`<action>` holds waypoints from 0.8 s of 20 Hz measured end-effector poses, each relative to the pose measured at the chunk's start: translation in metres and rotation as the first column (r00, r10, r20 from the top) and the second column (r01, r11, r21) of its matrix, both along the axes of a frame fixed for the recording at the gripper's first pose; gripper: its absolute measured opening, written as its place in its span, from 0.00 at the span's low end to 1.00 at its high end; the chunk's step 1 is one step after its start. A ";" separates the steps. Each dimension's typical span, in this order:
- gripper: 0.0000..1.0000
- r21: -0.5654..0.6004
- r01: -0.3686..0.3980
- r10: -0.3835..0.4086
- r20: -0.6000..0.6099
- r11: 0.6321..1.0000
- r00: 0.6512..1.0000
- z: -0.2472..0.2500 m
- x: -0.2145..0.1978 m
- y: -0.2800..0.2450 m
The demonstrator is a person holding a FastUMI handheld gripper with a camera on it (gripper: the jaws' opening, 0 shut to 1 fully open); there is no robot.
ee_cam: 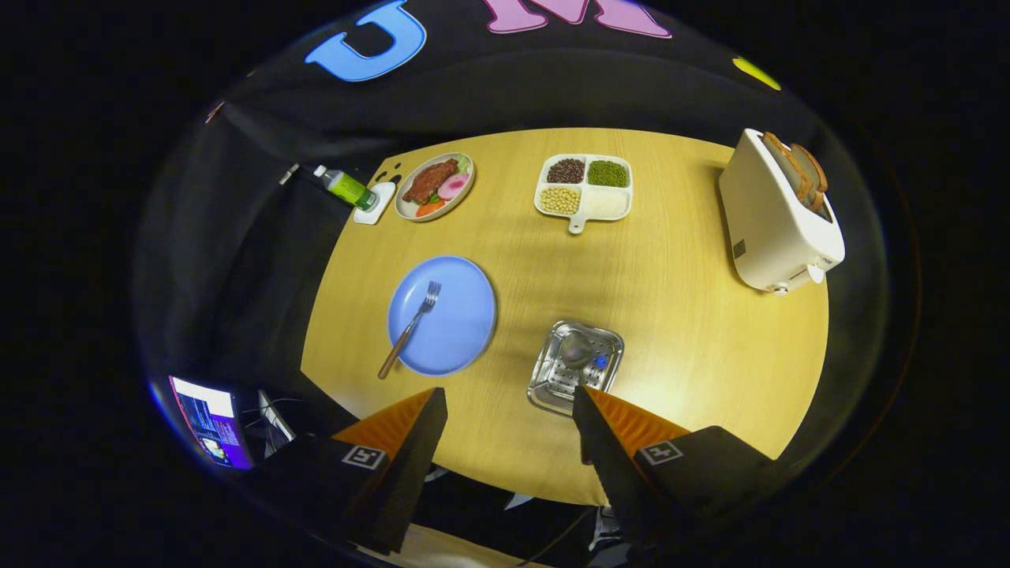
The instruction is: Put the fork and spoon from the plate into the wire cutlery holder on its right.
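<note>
Gripper (509,410) high above the table (694,331), fingers apart, empty. Spoon (578,349) apparently already in the wire cutlery holder (574,365), just ahead of the right finger. Fork (410,327) lies on the blue plate (461,331), left. Next, likely: descend left, straddle the fork handle.

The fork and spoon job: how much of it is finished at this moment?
About half, it seems. A spoon already lies in the cutlery holder, right of the blue plate. Nothing is in hand: the gripper hangs open above the table edge, its fingers apart. The fork is left; it rests on the plate, handle over the rim.
</note>
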State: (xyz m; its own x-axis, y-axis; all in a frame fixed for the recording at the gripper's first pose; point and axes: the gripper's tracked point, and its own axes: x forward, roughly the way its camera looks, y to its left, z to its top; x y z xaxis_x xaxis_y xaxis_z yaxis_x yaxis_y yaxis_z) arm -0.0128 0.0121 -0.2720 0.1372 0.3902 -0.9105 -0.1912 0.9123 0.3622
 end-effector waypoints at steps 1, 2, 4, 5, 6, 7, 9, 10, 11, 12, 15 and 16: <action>0.99 0.009 -0.003 0.003 0.012 1.000 1.000 0.005 -0.002 0.009; 0.99 0.015 -0.011 0.010 0.023 1.000 1.000 0.008 -0.004 0.019; 0.99 0.019 -0.029 0.028 0.038 0.999 0.999 0.008 -0.007 0.040; 1.00 0.020 -0.039 0.039 0.041 0.999 0.998 0.007 -0.009 0.050; 1.00 0.022 -0.050 0.049 0.040 0.999 0.998 0.006 -0.011 0.061; 0.99 0.022 -0.062 0.061 0.038 0.998 0.997 0.002 -0.013 0.072; 0.99 0.029 -0.077 0.076 0.038 0.997 0.996 -0.006 -0.015 0.096; 0.99 0.031 -0.080 0.079 0.036 0.996 0.996 -0.012 -0.016 0.107; 0.99 0.029 -0.077 0.076 0.033 0.997 0.997 -0.021 -0.016 0.118; 0.99 0.028 -0.069 0.069 0.024 0.997 0.997 -0.028 -0.017 0.127; 1.00 0.030 -0.044 0.045 -0.018 0.999 0.999 -0.057 -0.021 0.156; 0.99 0.017 -0.038 0.038 -0.029 0.999 0.999 -0.069 -0.021 0.162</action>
